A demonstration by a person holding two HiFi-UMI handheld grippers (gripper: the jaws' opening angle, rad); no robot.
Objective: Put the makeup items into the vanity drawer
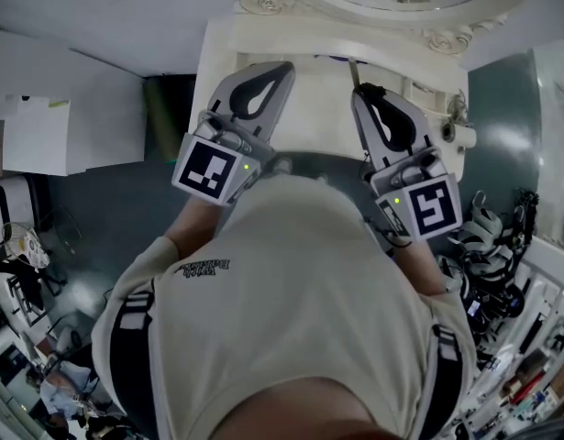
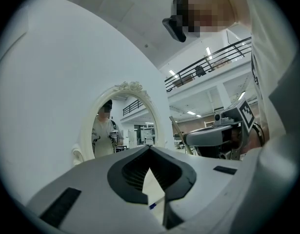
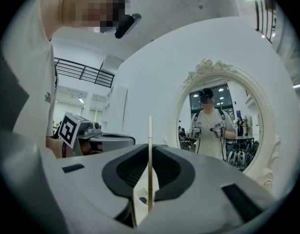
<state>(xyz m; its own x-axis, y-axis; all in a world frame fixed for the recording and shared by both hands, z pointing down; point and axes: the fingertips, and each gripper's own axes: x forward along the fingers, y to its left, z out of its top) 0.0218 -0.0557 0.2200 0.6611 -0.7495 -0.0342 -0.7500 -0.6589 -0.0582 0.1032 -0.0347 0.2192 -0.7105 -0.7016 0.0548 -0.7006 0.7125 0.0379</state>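
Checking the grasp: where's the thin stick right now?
Right gripper view, centre: the thin stick stands upright, pinched between the jaws of the right gripper, with the oval mirror behind to its right.

Ornate white oval mirror (image 3: 223,126), plain white wall (image 2: 57,82), black balcony railing (image 2: 213,63)

- The room is bright, lit by long ceiling lights (image 2: 208,50).
- Both gripper views bend like a fishbowl, with black corners.
- The close grey parts look a little soft.
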